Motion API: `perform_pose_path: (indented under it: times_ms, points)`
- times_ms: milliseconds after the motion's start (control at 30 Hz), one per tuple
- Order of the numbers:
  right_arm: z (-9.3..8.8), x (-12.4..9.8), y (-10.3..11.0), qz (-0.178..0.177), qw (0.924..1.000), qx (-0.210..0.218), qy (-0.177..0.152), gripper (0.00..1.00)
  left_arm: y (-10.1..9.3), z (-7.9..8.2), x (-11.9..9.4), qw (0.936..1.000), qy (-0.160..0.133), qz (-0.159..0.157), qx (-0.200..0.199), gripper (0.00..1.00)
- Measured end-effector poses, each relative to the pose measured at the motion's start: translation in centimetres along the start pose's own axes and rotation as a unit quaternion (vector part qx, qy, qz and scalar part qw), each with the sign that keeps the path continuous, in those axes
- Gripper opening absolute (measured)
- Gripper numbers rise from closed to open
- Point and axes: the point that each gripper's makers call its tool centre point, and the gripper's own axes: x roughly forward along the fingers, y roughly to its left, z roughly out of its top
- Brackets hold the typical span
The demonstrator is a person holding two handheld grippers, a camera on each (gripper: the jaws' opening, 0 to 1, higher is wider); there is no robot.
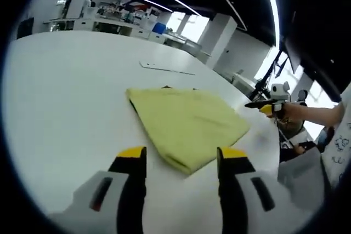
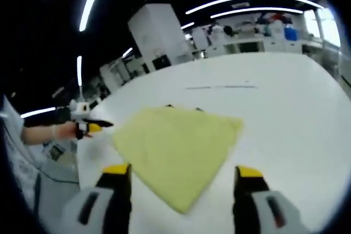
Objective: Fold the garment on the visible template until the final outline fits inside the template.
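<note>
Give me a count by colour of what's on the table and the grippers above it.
Yellow-green folded garment: 1
Dark template marks peeking from under the garment: 1 set
Yellow-tipped grippers, left and right, both open: 2
White table: 1
Total: 5

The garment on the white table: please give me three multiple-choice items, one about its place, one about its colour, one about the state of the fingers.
1. Where does the garment lie?
A. flat on the table
B. hanging over the table edge
C. held up in the air

2. Which colour has it?
A. dark blue
B. pale yellow-green
C. red

3. How are the left gripper and the right gripper?
A. both shut on cloth
B. one open, one shut
C. both open, holding nothing

Key: 1 A, the folded cloth rests flat on the tabletop; 2 B, it looks yellow-green in both views; 3 C, in each view the yellow-tipped fingers stand wide apart before the cloth's near edge.
</note>
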Motion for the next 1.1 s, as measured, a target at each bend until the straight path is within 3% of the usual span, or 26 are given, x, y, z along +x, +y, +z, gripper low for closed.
perform_pose_path:
  times_ms: [100, 267, 433, 633, 1100]
  points:
    - [-1.4, -0.5, -0.5, -0.003, 0.9999, 0.012, 0.004, 0.7, 0.1, -1.1, -0.3, 0.9999, 0.005, 0.004, -0.01, 0.47]
    - [-3.6, -0.9, -0.4, -0.01, 0.9996, 0.021, 0.016, 0.61, 0.1, -3.0, -0.8, 0.9997, 0.013, 0.006, -0.02, 0.37]
    - [-4.7, -0.8, -0.4, -0.012, 0.9991, 0.034, 0.02, 0.54, -0.3, -4.3, -0.7, 0.9992, 0.034, 0.001, -0.021, 0.32]
    - [-5.2, -0.7, 0.0, -0.007, 0.9989, 0.038, 0.026, 0.41, 0.2, -4.2, 0.2, 0.9992, 0.031, 0.0, -0.025, 0.21]
    - [-5.9, -1.0, 0.1, -0.008, 0.998, 0.057, 0.024, 0.16, -0.3, -4.4, 1.9, 0.9979, 0.019, 0.004, -0.063, 0.09]
